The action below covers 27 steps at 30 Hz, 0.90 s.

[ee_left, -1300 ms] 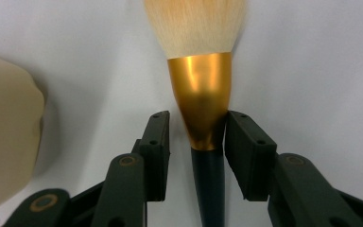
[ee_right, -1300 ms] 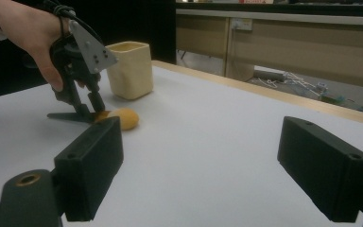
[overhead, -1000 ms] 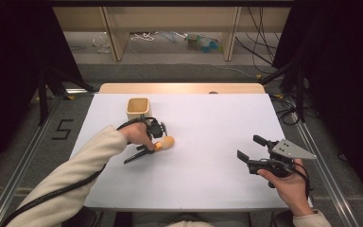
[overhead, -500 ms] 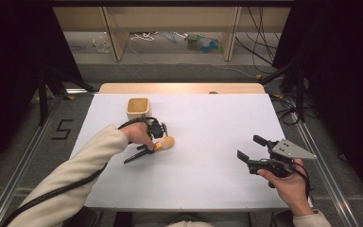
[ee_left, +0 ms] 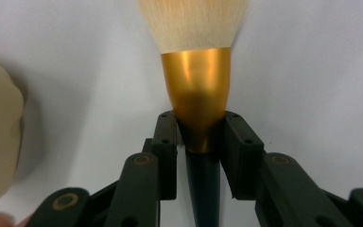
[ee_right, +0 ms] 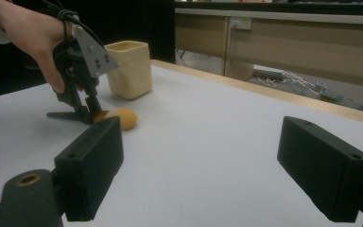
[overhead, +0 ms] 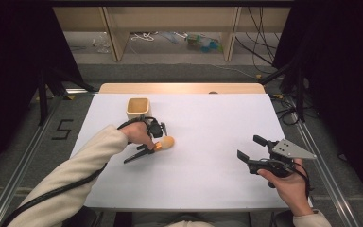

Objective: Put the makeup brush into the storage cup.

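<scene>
Left gripper view: my left gripper [ee_left: 201,135] has just closed and now pinches a makeup brush [ee_left: 199,90] at its gold ferrule, where it meets the dark handle. Brush lies flat on the white table [overhead: 208,123], bristles pointing away from the jaws, near the cream square cup [overhead: 138,108]. I judge the step as grasp made, lift not begun. Next move calls for raising it level, then probably tipping it handle-down toward the cup. Right gripper [overhead: 251,150] spread wide, idle, well apart.
</scene>
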Available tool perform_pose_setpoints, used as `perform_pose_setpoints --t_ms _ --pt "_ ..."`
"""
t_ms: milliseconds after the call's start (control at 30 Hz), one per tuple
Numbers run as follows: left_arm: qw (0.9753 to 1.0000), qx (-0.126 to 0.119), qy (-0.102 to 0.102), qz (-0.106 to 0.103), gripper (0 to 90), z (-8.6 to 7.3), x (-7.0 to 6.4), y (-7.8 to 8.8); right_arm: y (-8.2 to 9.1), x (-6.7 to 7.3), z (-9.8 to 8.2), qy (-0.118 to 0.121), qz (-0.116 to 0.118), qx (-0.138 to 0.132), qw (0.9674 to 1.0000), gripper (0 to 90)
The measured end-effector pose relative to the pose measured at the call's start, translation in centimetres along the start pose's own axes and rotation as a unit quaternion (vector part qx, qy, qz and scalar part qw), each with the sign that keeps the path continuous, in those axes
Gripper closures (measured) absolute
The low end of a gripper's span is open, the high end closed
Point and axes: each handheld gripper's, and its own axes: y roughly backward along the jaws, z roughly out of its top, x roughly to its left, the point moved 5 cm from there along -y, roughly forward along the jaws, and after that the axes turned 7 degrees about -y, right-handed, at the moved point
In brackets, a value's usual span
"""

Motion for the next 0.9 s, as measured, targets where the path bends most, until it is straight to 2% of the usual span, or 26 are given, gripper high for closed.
perform_pose_setpoints --t_ms 167,200,233,300,500,533,633,900 --pt "1.0000 0.000 -0.007 0.004 69.2 0.0 0.1 0.0 0.0 0.0 0.0 -0.001 -0.001 0.000 1.0000 16.2" --pt "1.0000 0.000 0.000 0.001 69.2 0.0 0.0 0.0 0.0 0.0 0.0 -0.001 -0.001 0.000 1.0000 16.2" --pt "0.9999 -0.001 -0.011 0.007 69.2 0.0 0.1 0.0 0.0 0.0 0.0 -0.001 -0.001 0.000 1.0000 16.2" --pt "1.0000 -0.005 -0.004 0.007 69.3 -0.1 0.0 0.0 0.0 0.0 0.0 0.000 -0.001 0.000 1.0000 16.2" --pt "1.0000 -0.004 0.000 0.006 69.3 -0.2 -0.1 0.1 0.0 -0.1 0.0 0.001 -0.006 0.001 1.0000 16.2" --pt "0.9999 -0.007 -0.007 0.011 69.3 -0.1 0.0 0.1 0.0 -0.1 0.0 0.001 -0.006 0.001 1.0000 16.2" --pt "0.9997 -0.015 -0.009 0.016 69.4 0.0 -0.1 0.4 0.0 -0.1 0.0 0.001 -0.007 0.002 1.0000 16.2" --pt "0.9983 -0.050 -0.001 0.032 69.4 0.2 -0.4 1.7 0.0 -0.1 0.0 0.001 -0.008 0.002 1.0000 16.2"
